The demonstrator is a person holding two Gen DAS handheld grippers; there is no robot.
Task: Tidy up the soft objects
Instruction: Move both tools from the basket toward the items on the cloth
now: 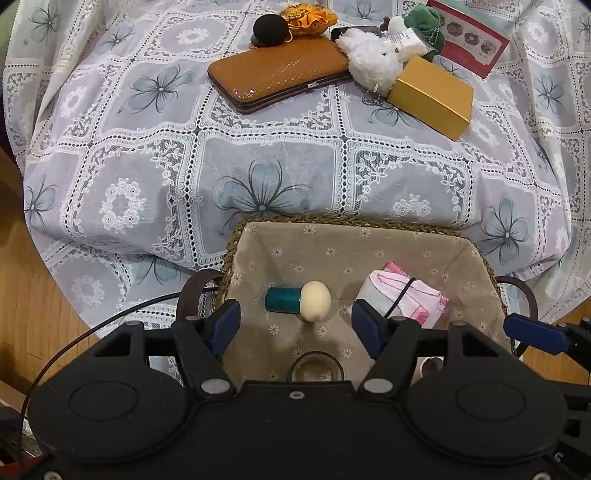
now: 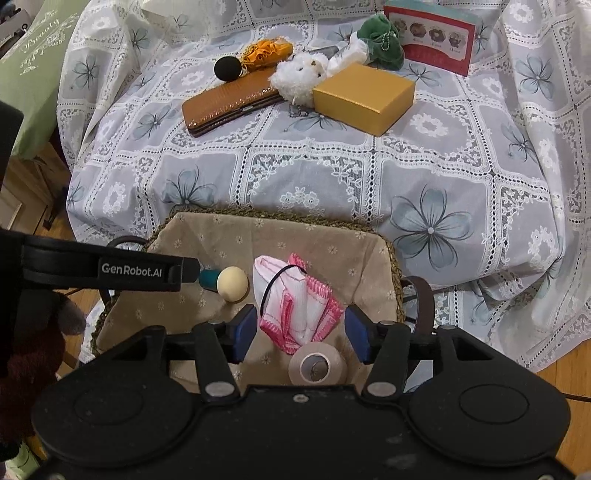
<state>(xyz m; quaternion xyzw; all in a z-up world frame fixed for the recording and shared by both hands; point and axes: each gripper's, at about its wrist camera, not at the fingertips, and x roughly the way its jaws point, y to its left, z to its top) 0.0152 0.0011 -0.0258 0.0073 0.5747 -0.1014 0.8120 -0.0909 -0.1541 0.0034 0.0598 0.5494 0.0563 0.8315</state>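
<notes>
A woven basket [image 1: 424, 230] with a beige flowered liner stands at the near edge of the lace-covered table. In it lie a cream puff sponge on a teal handle [image 1: 314, 301] and a folded white-and-pink cloth [image 2: 295, 306] with a black hair tie around it. My left gripper [image 1: 295, 325] hangs open above the sponge and grips nothing. My right gripper [image 2: 301, 332] is open over the basket; the cloth lies between its blue pads [image 2: 245, 332] without touching them. At the far side lie a white plush [image 1: 373, 59], a green plush [image 1: 424, 22], an orange scrunchie [image 1: 310, 18] and a black sponge ball [image 1: 269, 29].
A brown wallet [image 1: 280, 74], a gold box [image 1: 432, 96] and a red printed card [image 1: 472, 40] sit among the far objects. A roll of tape [image 2: 317, 363] lies in the basket's near end. The tablecloth [image 2: 443, 177] drapes down to a wooden floor [image 1: 22, 295].
</notes>
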